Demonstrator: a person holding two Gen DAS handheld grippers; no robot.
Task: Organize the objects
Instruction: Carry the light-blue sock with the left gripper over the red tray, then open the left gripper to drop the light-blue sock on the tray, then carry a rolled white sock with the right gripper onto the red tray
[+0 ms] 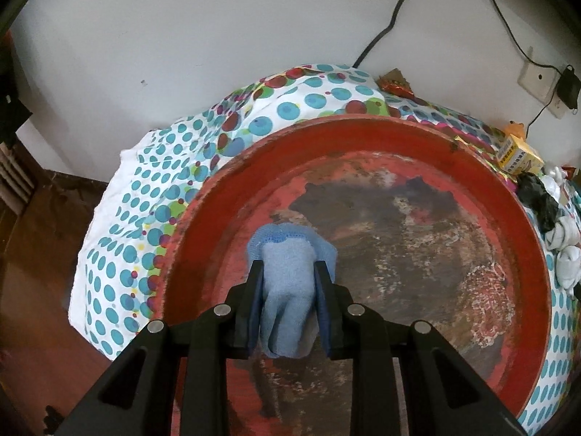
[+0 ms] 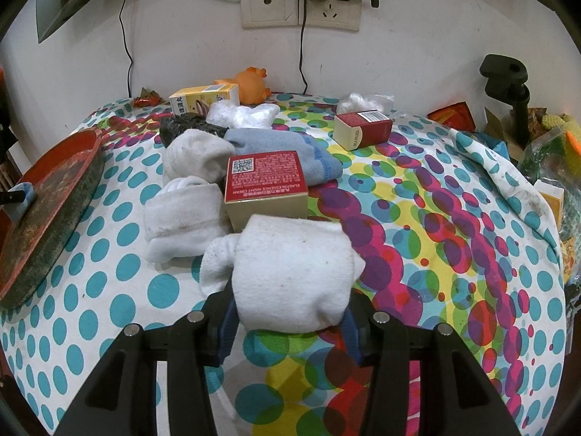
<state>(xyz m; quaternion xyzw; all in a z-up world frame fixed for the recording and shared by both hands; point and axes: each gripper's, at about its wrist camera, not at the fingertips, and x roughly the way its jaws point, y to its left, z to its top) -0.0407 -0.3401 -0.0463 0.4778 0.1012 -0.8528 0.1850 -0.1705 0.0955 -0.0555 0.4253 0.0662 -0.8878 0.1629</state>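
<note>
Red tray (image 1: 363, 134) base, cut off below

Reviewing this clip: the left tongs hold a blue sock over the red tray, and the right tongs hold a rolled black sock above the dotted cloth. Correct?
Not quite. The right tongs hold a white rolled sock, not a black one, as the right wrist view shows. The rest stands: the left tongs hold the blue sock over the red tray.

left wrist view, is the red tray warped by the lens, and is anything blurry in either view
Left wrist view: the red tray rim bulges from fisheye distortion, with dark corners; the blue sock is sharp. Right wrist view: the same bowing, the white sock in focus.
</note>
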